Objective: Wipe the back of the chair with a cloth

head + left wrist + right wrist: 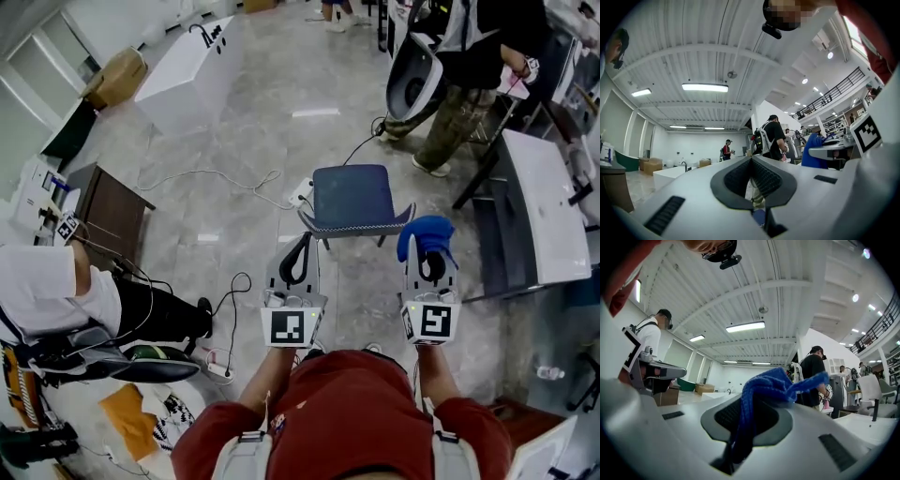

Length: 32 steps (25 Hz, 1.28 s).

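The blue padded chair (354, 195) stands on the glossy grey stone floor (244, 122); its legs are mostly hidden under the seat. The left hand-held gripper (300, 246) has its ribbed jaws together. The right hand-held gripper (430, 258), near the chair, is clamped on a crumpled blue knitted cloth (425, 232).

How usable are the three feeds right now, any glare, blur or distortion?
Head view: sharp, evenly lit, a bright glare patch on the floor beyond the chair. Left gripper view: strong fisheye bending, dark corners. Right gripper view: same bending; the blue cloth close up is slightly soft.
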Available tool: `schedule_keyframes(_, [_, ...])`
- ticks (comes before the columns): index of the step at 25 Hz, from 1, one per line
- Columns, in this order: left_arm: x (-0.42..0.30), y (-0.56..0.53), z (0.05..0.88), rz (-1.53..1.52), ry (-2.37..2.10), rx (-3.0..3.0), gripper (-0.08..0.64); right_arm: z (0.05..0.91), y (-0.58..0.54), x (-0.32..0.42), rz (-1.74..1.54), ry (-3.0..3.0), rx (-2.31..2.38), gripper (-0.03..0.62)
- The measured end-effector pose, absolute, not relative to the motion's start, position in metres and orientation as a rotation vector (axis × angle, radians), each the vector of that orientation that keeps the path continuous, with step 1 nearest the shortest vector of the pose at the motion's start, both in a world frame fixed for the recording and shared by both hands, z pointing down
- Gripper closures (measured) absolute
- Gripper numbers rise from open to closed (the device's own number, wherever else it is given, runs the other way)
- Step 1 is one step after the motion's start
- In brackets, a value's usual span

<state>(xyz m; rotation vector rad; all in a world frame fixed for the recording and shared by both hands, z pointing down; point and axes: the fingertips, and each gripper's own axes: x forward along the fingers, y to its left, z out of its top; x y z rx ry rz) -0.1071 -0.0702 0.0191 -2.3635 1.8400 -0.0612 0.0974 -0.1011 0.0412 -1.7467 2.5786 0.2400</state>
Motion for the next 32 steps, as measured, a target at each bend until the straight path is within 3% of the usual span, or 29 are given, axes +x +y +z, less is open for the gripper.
schedule_keyframes(12, [-0.116,-0.080,-0.011,-0.015,1.849,-2.313,0.548,0.002,-0.118,0.075,0.310,2.578,-1.647,0.535])
schedule_keyframes(32, [-0.109,-0.092,0.000,-0.025,1.857,-2.333,0.548,0.012,-0.130,0.071,0.308,2.620,-1.651,0.535])
